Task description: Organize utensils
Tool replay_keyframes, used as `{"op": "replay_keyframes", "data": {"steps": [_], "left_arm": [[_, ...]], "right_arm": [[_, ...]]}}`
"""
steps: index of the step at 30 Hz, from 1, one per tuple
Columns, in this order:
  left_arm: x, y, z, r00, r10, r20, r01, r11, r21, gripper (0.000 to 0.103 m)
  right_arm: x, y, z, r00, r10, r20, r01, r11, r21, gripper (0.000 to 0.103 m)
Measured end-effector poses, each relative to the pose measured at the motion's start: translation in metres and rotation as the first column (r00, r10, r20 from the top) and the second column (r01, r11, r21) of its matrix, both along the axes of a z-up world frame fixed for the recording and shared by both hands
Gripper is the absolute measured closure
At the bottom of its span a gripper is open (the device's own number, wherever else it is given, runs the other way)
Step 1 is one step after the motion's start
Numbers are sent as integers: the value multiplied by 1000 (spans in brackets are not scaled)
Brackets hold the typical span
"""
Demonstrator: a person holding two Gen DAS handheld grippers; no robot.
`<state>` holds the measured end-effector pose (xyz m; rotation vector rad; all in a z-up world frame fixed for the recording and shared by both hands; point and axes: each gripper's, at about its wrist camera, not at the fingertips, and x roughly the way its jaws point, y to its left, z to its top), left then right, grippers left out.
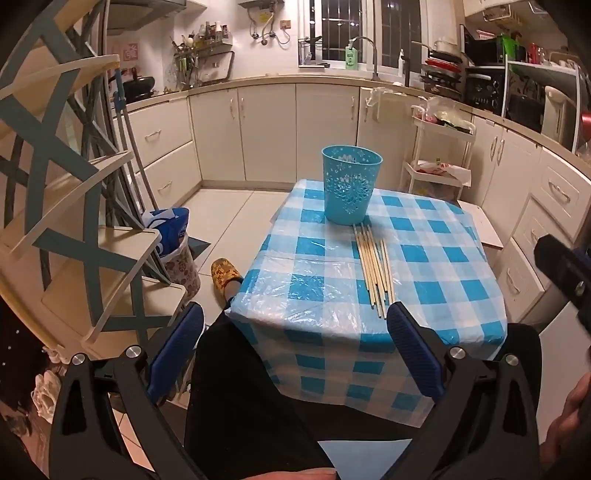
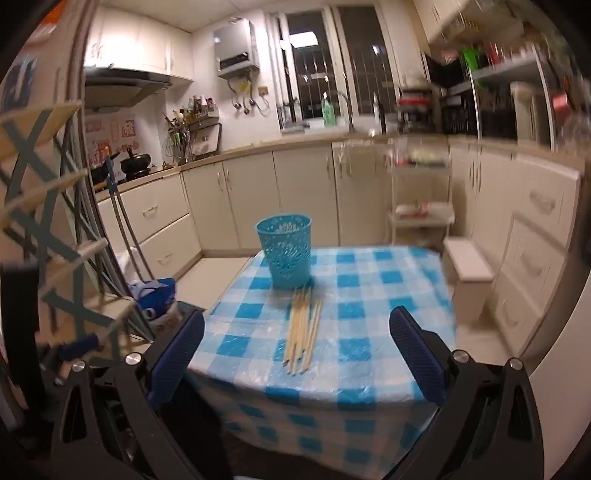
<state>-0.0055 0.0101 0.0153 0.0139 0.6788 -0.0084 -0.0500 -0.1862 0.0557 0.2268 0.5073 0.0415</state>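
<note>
Our left gripper (image 1: 295,350) and right gripper (image 2: 297,354) both spread wide and empty, chopsticks (image 1: 375,271) bundled before the blue basket (image 1: 351,184) on the checked bench (image 1: 436,258)

Cream kitchen cabinets (image 1: 266,129), pale tiled floor (image 1: 229,218), dark barred window (image 1: 343,29)
</note>
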Motion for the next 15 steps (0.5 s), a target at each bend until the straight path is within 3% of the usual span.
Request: {"op": "replay_keyframes", "data": {"steps": [7,15], "left_arm": [[-2,-2,-3,1000,-6,-6,6,1000,5,8],[-4,0,-5,1000,2,-6,-2,1000,0,8]], "right_arm": [[-4,13,-26,997,-9,-73,6,999,-40,7],[-11,23,-25,1000,-5,-25,3,996,-85,7]]}}
